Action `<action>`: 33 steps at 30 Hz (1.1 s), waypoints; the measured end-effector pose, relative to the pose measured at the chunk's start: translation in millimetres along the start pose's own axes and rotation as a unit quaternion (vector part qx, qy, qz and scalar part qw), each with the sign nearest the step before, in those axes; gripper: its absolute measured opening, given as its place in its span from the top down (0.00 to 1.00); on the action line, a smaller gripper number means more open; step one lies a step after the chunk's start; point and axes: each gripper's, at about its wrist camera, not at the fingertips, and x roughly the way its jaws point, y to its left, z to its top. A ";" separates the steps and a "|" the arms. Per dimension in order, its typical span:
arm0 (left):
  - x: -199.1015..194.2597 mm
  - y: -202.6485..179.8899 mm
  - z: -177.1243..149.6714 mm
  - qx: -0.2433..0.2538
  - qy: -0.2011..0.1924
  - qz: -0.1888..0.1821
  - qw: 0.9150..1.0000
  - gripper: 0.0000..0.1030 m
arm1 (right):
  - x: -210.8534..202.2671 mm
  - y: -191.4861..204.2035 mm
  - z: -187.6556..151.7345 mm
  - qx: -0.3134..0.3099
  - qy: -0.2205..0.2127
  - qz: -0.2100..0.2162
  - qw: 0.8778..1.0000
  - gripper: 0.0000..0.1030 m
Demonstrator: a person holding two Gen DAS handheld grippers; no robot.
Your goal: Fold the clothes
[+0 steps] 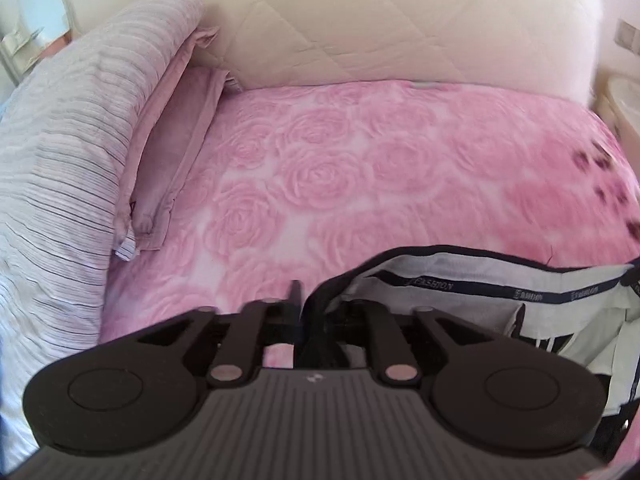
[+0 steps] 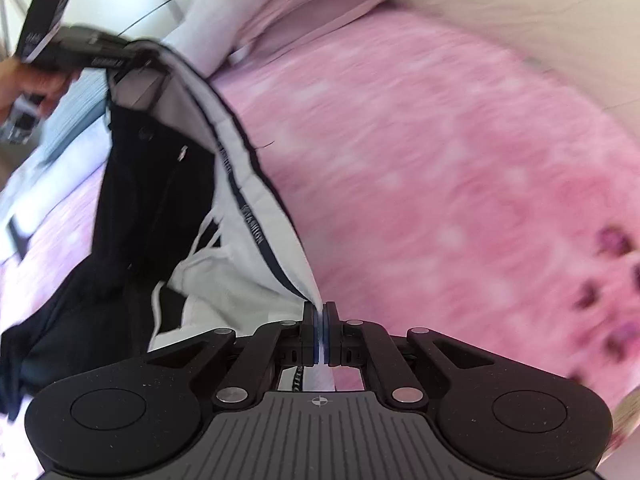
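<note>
The left gripper is clenched on one end of the waistband of a pair of dark trousers. From there the waistband runs off toward 3 o'clock in the left wrist view, with its white lining and a dark printed tape showing.

The right gripper pinches the other end of the same waistband — its fingers are shut tight on the white lining. In the right wrist view the trousers stretch from the fingers up toward 11 o'clock, where the left gripper holds them. A hand grips that tool. The dark legs hang down toward 8 o'clock.

So the trousers are held up between the two grippers, above the bed. The bed has a pink cover with a rose pattern. A striped quilt is piled at 9 o'clock — beside it lies a pink pillow. A padded cream headboard stands at 12 o'clock.
</note>
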 end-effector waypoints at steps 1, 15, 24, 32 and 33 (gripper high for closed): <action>6.0 0.2 -1.2 -0.009 0.004 0.001 1.000 0.67 | 4.9 -5.1 2.7 0.005 -0.001 -0.009 1.000 0.99; -136.7 51.3 -176.6 -0.185 -0.005 -0.010 0.983 0.41 | 6.9 77.6 -6.2 -0.072 -0.028 -0.063 0.995 0.27; -267.2 79.8 -314.5 -0.324 -0.002 0.072 0.943 0.39 | 44.5 198.4 -5.9 -0.195 0.013 0.056 0.979 0.27; -264.9 46.8 -371.5 -0.357 0.057 0.088 0.928 0.39 | 109.2 245.6 19.4 -0.420 -0.072 -0.045 0.904 0.27; -260.5 41.1 -374.8 -0.357 0.063 0.086 0.928 0.39 | 125.7 242.2 24.0 -0.440 -0.070 -0.041 0.894 0.27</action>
